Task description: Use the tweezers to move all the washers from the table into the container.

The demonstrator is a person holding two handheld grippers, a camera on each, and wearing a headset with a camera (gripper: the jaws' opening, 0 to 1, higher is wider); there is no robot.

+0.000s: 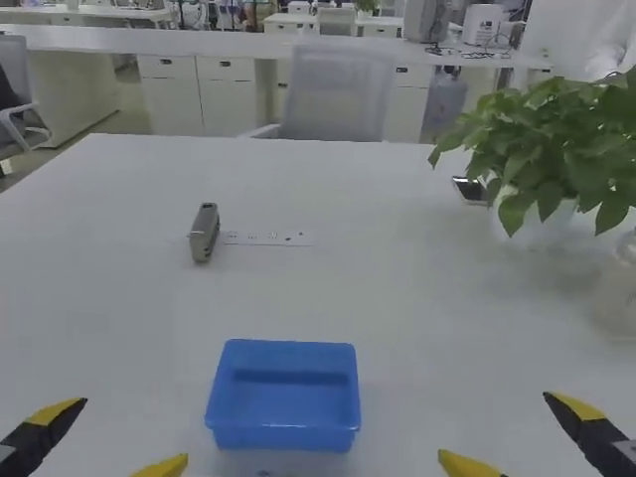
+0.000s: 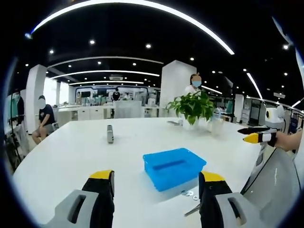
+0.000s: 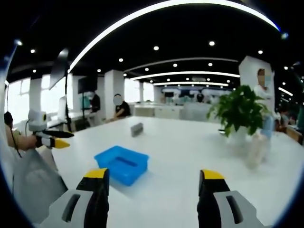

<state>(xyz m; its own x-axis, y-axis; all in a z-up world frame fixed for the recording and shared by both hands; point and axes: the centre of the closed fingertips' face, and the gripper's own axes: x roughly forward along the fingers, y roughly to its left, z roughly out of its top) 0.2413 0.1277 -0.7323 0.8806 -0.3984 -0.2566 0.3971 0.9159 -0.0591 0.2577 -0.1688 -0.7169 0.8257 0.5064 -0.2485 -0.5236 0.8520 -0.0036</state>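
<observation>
The left gripper [image 1: 124, 435] sits at the bottom left corner of the head view and the right gripper [image 1: 495, 429] at the bottom right. Each has its yellow-tipped jaws spread wide, with nothing between them. Both are held above the near edge of the white table [image 1: 397, 298], well apart from each other. A blue container [image 1: 283, 348] stands on the table between them, a little farther out, and no washer can be seen inside it. In the left gripper view, a few small washers [image 2: 189, 193] lie flat on the table just beside the container's near corner, outside it. Close to them lies a slim silvery tool that looks like the tweezers [image 2: 192, 210], partly hidden behind one jaw. Neither gripper touches the washers, the tweezers or the container. Farther back on the table, a small grey metal block [image 1: 204, 232] lies on its own. A leafy green plant [image 1: 556, 149] in a white pot stands at the right side, and a pale office chair [image 1: 333, 89] is pushed up to the far edge.
</observation>
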